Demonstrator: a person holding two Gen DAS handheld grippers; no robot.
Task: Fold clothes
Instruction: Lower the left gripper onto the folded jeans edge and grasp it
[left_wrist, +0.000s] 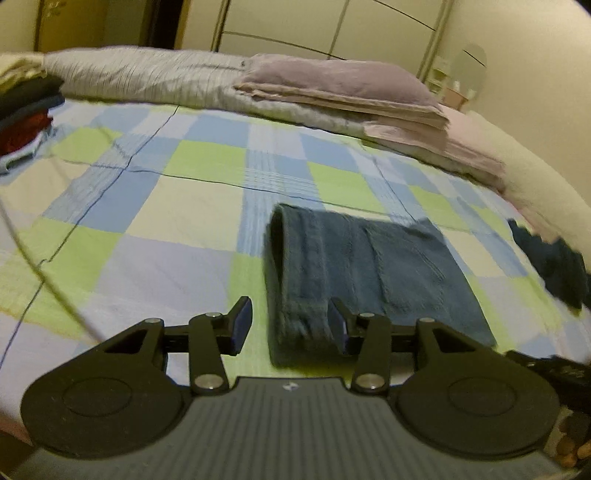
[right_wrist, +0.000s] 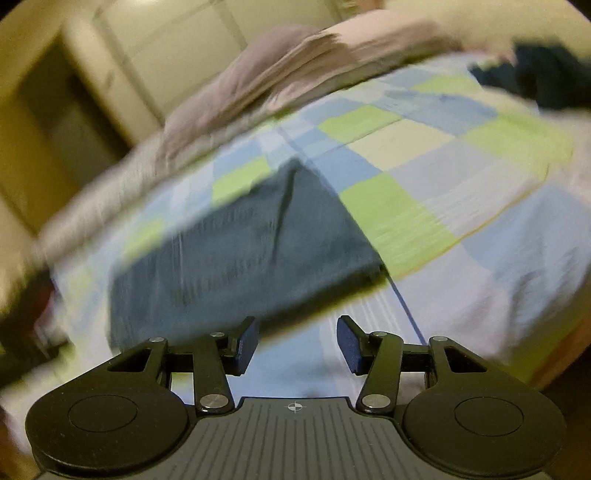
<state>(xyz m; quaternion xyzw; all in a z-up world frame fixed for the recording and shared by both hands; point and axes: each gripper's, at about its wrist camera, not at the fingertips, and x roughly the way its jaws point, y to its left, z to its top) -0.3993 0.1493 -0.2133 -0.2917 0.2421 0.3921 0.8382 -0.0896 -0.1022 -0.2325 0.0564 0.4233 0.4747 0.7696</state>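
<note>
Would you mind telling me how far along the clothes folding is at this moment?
Done: a stack of folded clothes sits at the bed's far left. In hand: nothing gripped; the blue garment lies folded flat before the open left gripper and right gripper. Left: a dark heap at the right.

We saw a bed (left_wrist: 192, 206) under a blue, green and cream checked cover, a folded blue garment (left_wrist: 369, 273) lying flat on it, folded pinkish bedding (left_wrist: 343, 92) at the far edge, a stack of folded clothes (left_wrist: 26, 110) far left, a dark garment (left_wrist: 550, 258) at right.
</note>
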